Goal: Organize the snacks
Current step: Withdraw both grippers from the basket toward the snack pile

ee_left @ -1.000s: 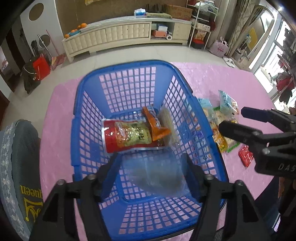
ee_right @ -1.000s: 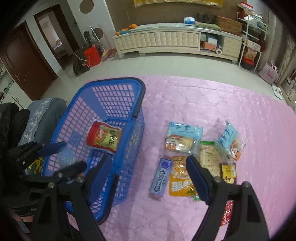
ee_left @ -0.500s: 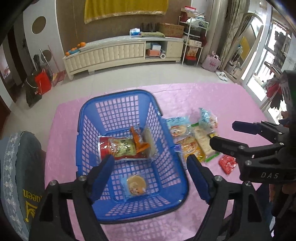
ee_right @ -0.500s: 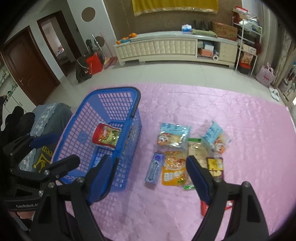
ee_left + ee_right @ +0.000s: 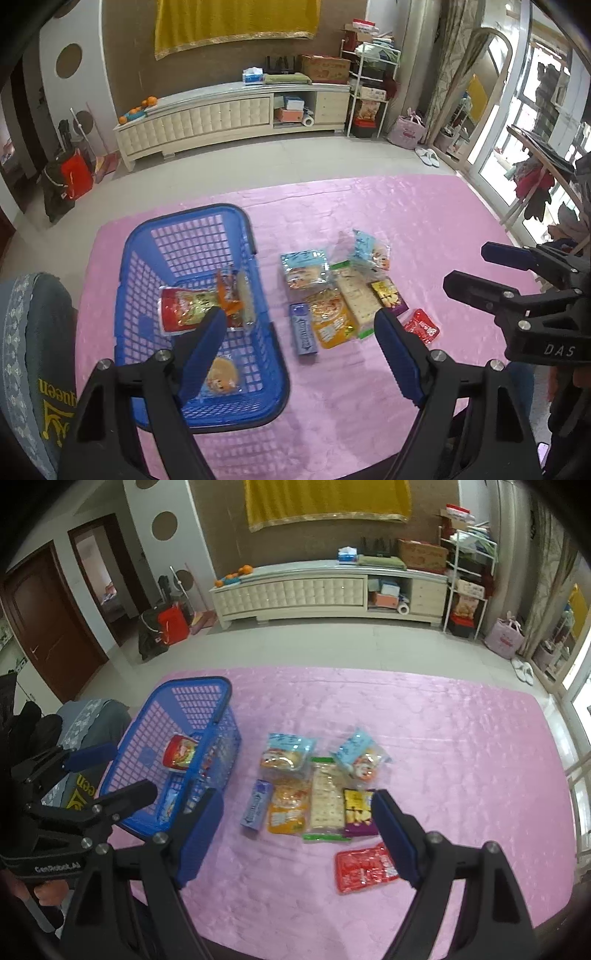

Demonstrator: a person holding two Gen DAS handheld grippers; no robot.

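Observation:
A blue plastic basket [image 5: 192,229] [image 5: 184,694] stands on the left of the pink table. It holds a red snack bag [image 5: 186,308], an orange packet [image 5: 229,295] and a clear round-cake packet [image 5: 221,376]. Several snack packets lie in a cluster right of it: a blue gum bar [image 5: 255,806], an orange bag [image 5: 288,808], a cracker pack [image 5: 327,801], a red pack [image 5: 365,867]. My left gripper [image 5: 301,339] is open and empty, high above the basket's near edge. My right gripper [image 5: 297,819] is open and empty above the cluster.
The pink cloth covers the table [image 5: 443,738]. A grey chair cushion [image 5: 29,350] sits at the table's left edge. A long white cabinet [image 5: 325,590] stands across the floor behind.
The left gripper let the clear cake packet drop into the basket, then rose and drew back. The right gripper also rose and pulled back from the snacks.

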